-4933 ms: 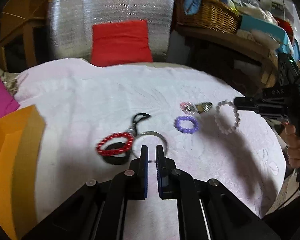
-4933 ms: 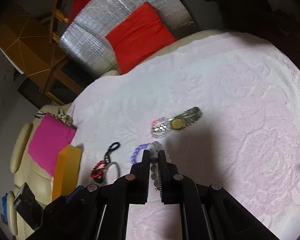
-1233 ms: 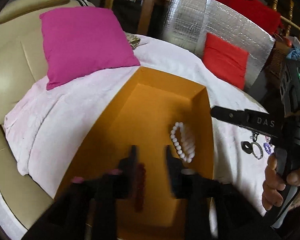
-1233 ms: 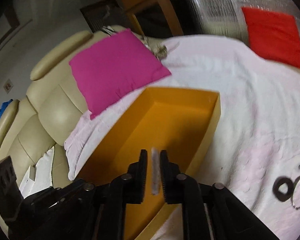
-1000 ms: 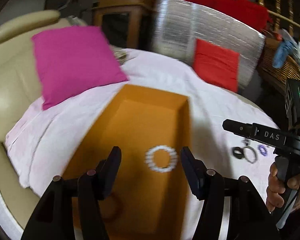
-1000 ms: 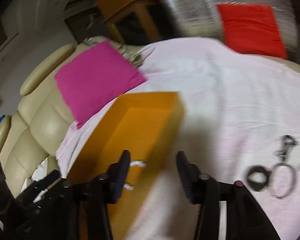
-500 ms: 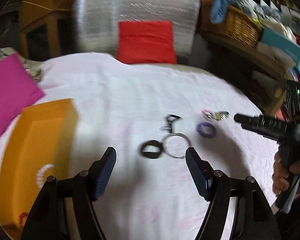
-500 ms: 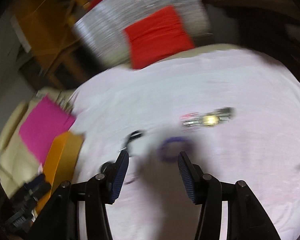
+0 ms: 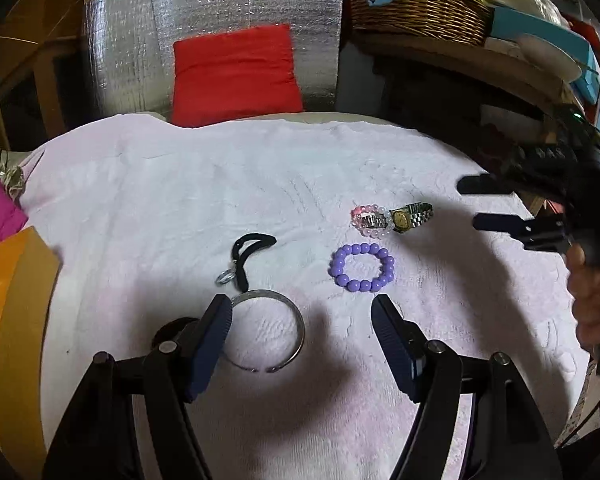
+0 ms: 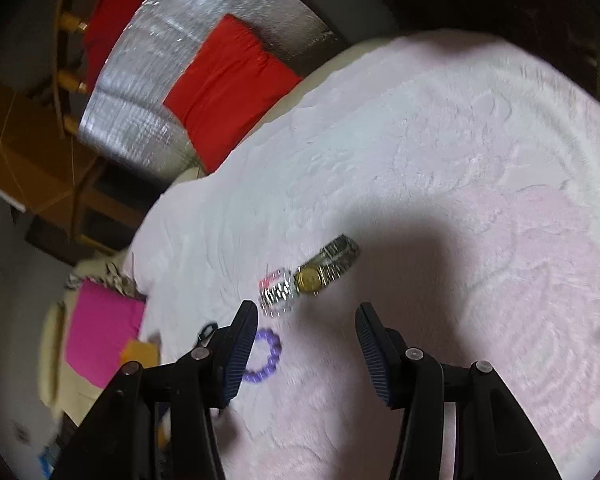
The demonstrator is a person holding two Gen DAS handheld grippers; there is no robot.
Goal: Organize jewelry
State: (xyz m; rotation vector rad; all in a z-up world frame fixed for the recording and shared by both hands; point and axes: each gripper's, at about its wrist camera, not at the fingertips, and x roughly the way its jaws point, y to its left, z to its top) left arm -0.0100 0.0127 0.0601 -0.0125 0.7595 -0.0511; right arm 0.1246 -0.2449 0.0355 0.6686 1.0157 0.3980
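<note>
1. Both jaws stand apart and empty: left gripper (image 9: 302,322), which has just been opening, and right gripper (image 10: 306,322).
2. We count five pieces left on the pink cloth (image 9: 180,200), mid-frame: silver bangle (image 9: 266,330), black loop (image 9: 249,254), purple bracelet (image 9: 362,267), pink bracelet (image 9: 370,220), watch (image 9: 410,216).
3. The orange box (image 9: 8,312) sits at the frame's left edge; we judge the sorting unfinished.
</note>
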